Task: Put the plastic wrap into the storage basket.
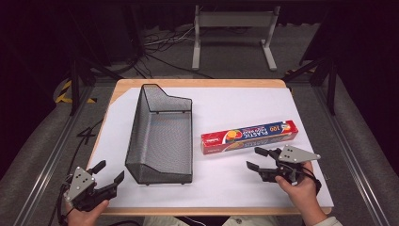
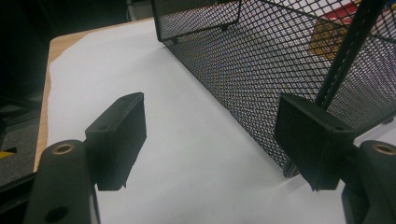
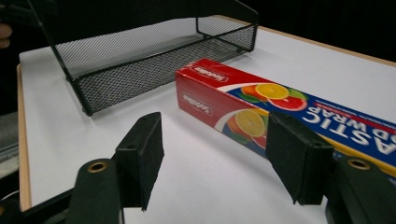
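Black wire-mesh basket [image 1: 160, 136] sits empty on the white-covered bench [image 1: 244, 183], with the long red-and-blue cardboard box of plastic wrap [image 1: 249, 137] lying just beside it on the right. Both the left gripper [image 1: 107, 173] and right gripper [image 1: 258, 158] hover with jaws released and empty. Likely this is the approach step: the right gripper, near the box, would need to straddle its narrow width and clench before lifting it toward the basket.

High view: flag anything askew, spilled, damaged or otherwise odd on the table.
Nothing stands out. The black mesh basket stands upright and empty on the white sheet. The plastic wrap box lies flat beside it, closed and undented, slightly angled. Both grippers, left and right, are open and hold nothing.
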